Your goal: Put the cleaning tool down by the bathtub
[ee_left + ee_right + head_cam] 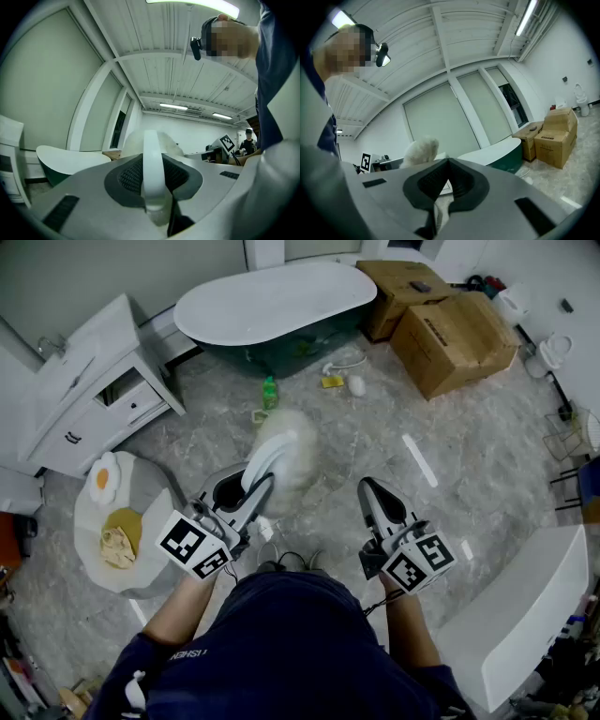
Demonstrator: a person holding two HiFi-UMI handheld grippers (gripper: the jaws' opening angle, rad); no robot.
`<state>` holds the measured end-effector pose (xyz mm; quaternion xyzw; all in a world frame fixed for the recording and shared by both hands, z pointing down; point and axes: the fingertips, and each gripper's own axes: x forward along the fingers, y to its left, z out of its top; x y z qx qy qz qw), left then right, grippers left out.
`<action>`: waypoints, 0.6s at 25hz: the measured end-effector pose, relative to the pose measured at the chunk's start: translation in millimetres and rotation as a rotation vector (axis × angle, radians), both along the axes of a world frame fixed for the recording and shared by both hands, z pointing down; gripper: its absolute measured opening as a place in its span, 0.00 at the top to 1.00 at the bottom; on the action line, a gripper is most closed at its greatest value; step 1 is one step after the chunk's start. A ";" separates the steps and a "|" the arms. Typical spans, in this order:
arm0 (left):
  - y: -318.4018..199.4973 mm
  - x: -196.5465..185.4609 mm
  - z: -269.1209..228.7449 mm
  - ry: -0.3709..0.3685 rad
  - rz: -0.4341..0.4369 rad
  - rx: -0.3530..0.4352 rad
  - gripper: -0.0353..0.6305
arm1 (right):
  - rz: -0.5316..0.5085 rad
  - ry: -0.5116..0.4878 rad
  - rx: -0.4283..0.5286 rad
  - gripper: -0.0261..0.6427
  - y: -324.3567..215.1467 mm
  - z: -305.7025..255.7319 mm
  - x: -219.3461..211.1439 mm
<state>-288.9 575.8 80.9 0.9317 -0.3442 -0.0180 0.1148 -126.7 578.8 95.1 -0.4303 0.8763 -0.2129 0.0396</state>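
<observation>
– While the left gripper (255, 486) sits just lower left of centre in the head view, what does it have hold of?
– Cleaning tool (281, 454). Jaws clamped on the white handle (152, 159), one pad on each side, kept partway apart by the handle between them. Fluffy head (294, 439) sticks out past the jaw tips, toward mid-frame.

– And where is the tool against the bathtub?
– Bathtub (272, 298) lies top centre of the head view, with a white rim and a dark green shell. The tool is held up at mid-frame, not on the floor, well apart from the tub. Grey marbled floor (441, 442) lies between them. A green bottle (270, 392) and a yellow sponge (332, 382) are on the floor near the tub's lower edge.

– Right gripper?
– Right gripper (368, 487) is lower right of centre, beside the left one and apart from it. Jaw tips are together, with nothing between them. Its own view shows the fluffy head at centre left past the jaws and the tub at centre right.

– Surroundings?
– White cabinet (89, 381) upper left, cardboard boxes (450, 329) upper right beside the tub's end, round white table (89, 521) at the left edge.
</observation>
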 end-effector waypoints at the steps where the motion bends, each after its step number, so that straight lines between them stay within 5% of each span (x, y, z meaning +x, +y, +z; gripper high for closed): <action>1: -0.6 0.3 -0.6 0.000 0.000 0.000 0.79 | -0.001 0.002 0.002 0.96 -0.4 -0.8 0.4; 15: -0.8 7.9 0.6 -0.010 0.011 0.000 0.79 | -0.014 0.049 -0.006 0.95 -1.5 5.9 -1.0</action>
